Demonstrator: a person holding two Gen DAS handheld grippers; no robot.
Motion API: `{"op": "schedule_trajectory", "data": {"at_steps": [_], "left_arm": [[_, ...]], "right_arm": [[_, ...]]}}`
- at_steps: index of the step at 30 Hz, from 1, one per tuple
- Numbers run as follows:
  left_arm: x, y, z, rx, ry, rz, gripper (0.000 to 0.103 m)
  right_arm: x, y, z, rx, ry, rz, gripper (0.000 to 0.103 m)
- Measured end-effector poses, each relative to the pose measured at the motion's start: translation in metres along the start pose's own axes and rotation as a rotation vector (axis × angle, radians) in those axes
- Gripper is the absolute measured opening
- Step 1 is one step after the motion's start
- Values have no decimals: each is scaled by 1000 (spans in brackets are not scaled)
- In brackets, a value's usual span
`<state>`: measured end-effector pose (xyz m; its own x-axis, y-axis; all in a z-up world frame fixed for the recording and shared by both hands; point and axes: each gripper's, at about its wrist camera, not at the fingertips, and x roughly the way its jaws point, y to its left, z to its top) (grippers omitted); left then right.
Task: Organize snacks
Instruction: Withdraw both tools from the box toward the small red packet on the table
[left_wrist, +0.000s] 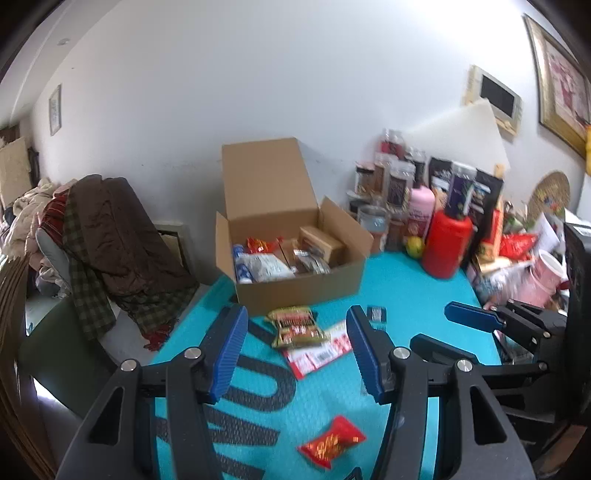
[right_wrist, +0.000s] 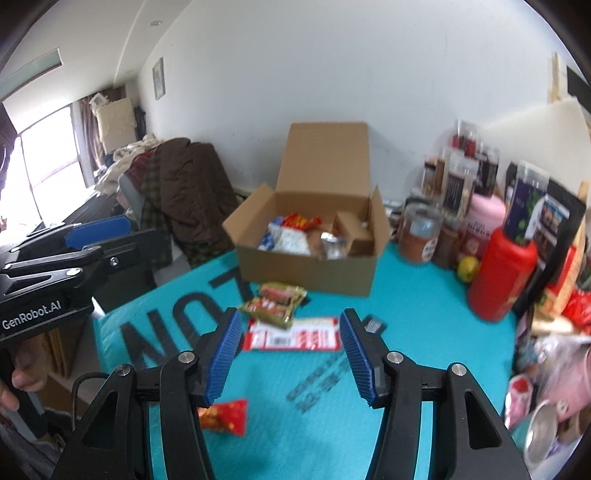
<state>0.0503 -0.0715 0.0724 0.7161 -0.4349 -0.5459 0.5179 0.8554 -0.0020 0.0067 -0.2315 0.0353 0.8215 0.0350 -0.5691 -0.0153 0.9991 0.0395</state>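
Cardboard box (left_wrist: 295, 254) at twelve o'clock on the teal mat (left_wrist: 406, 295) — partly filled; four snacks left: green packet (left_wrist: 297, 326), red-white packet (left_wrist: 321, 350), small dark packet (left_wrist: 376, 314), red packet (left_wrist: 330, 445) at six; left gripper (left_wrist: 295, 354) and right gripper (right_wrist: 290, 354) — jaws apart, empty.

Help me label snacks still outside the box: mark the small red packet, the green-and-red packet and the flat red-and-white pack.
small red packet (left_wrist: 331, 445), left wrist view, centre of wrapper
green-and-red packet (left_wrist: 296, 326), left wrist view, middle of its face
flat red-and-white pack (right_wrist: 295, 336), right wrist view, printed middle

Both wrist cams angled down; share box (left_wrist: 291, 258)
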Motion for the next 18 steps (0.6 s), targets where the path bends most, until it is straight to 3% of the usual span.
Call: {"op": "schedule_trajectory", "data": {"at_steps": [18], "left_arm": [[35, -22, -88, 13, 227, -160, 55]], "right_arm": [[11, -2, -84, 71, 135, 39, 56]]}}
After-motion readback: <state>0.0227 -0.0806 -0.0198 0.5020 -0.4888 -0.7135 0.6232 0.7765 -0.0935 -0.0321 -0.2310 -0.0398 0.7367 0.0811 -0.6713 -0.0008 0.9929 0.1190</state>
